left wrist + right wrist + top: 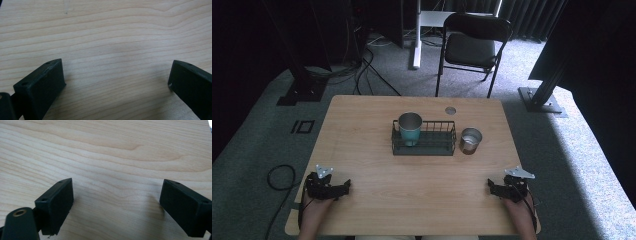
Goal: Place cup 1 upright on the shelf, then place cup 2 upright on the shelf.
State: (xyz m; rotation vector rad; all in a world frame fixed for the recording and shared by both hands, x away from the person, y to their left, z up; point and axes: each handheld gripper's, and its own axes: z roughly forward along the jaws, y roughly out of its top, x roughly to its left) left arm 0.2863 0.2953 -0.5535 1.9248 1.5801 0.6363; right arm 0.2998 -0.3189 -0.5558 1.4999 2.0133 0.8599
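Left gripper and right gripper, jaws apart, rest on grained wooden table; teal metal cup (in wire rack), steel cup right.

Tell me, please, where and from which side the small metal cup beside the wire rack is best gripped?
Grip the small metal cup across its open rim or upper wall, coming from above on its right, since it stands upright and the wire rack crowds its left side.
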